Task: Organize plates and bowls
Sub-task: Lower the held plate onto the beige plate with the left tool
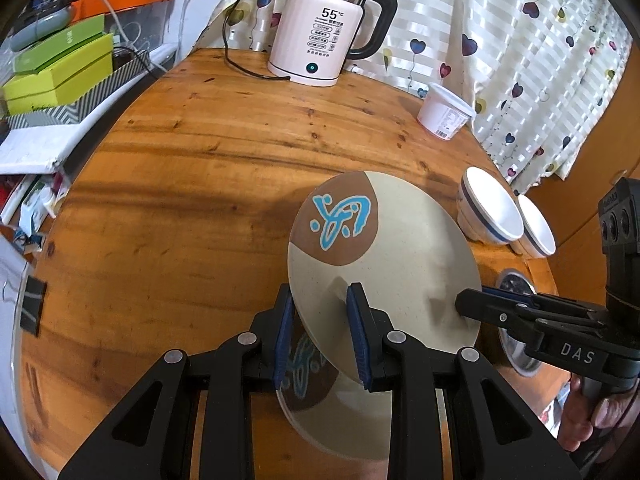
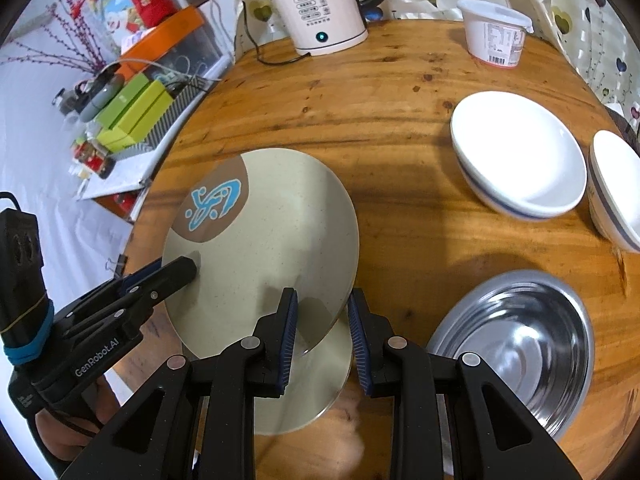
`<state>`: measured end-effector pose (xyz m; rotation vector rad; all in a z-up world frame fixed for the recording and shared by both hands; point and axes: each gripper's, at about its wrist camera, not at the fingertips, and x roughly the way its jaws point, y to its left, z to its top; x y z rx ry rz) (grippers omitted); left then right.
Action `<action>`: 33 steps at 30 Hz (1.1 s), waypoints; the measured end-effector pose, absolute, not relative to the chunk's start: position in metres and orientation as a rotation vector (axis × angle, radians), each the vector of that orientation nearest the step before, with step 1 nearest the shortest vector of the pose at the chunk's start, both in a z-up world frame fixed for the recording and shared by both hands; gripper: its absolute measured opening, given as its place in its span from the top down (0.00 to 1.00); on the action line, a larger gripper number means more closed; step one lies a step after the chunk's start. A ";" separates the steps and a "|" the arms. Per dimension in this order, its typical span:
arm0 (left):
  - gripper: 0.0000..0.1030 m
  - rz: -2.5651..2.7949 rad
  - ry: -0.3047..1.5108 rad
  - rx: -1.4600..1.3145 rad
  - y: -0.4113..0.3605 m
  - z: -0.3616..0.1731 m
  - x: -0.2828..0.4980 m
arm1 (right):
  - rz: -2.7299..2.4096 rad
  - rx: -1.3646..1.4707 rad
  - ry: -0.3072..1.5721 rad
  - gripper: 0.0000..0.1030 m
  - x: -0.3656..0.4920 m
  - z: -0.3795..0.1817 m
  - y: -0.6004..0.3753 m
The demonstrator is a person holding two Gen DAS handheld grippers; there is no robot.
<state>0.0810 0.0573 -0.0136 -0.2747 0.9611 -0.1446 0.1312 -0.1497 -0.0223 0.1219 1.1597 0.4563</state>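
The lower plate point(image 2: 304, 392) is mostly hidden under the lifted beige plate point(image 1: 384, 264), whose rim is pinched narrow by the left gripper point(image 1: 326, 332) and right gripper point(image 2: 322, 340), bowls point(image 2: 520, 156) beyond right.

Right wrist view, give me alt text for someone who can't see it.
Both grippers, right and left, clamp the rim of a beige plate above another beige plate on a round wooden table, beside a steel bowl and two white bowls.
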 end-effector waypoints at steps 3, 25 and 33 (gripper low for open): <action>0.73 -0.138 0.963 -0.279 0.057 -0.015 0.073 | 0.463 0.116 1.164 0.76 0.125 -0.024 -0.149; 0.73 -0.099 0.988 -0.303 0.051 -0.028 0.037 | 0.486 0.082 1.202 0.75 0.098 -0.039 -0.150; 0.73 -0.089 0.990 -0.297 0.048 -0.029 0.033 | 0.488 0.069 1.205 0.75 0.095 -0.040 -0.149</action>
